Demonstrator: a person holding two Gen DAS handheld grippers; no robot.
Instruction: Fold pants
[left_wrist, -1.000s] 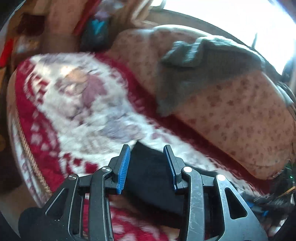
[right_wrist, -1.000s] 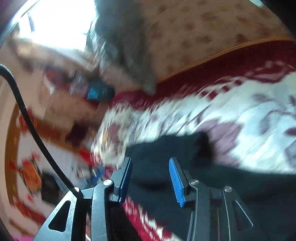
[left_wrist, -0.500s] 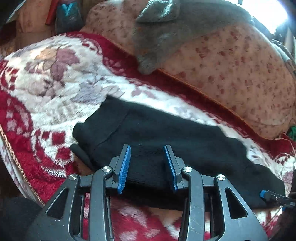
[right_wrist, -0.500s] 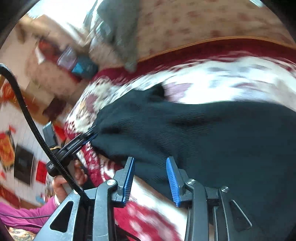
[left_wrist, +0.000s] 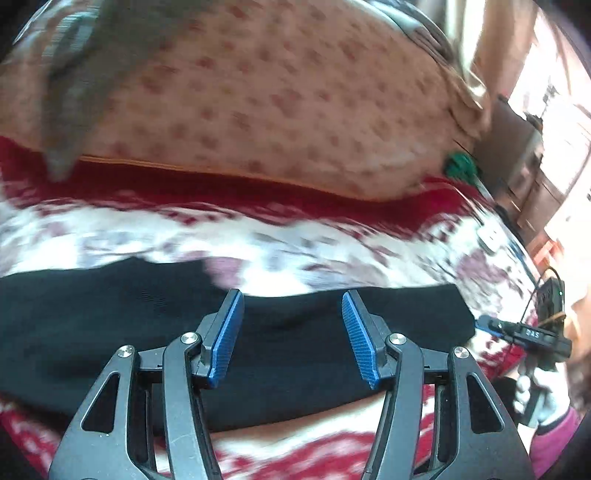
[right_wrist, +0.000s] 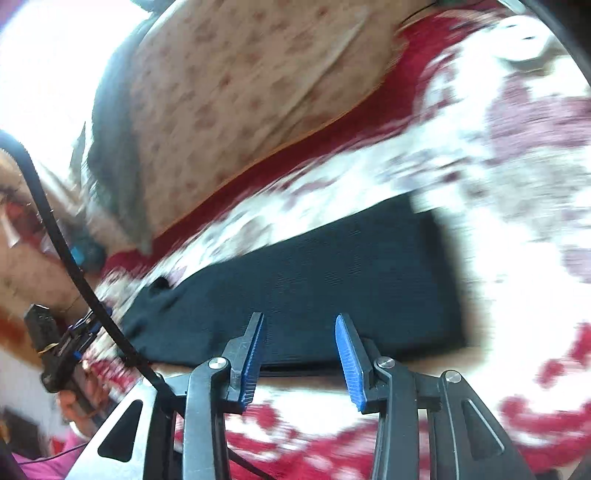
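Under motion blur, black pants (left_wrist: 295, 343) run off-frame left.

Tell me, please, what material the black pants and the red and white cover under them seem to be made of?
The black pants look like a soft knit, perhaps cotton or fleece: matte, with fine ribbed lines in the right wrist view. The red and white cover looks like plush pile fabric with a fuzzy floral pattern, though blur hides its fibres.
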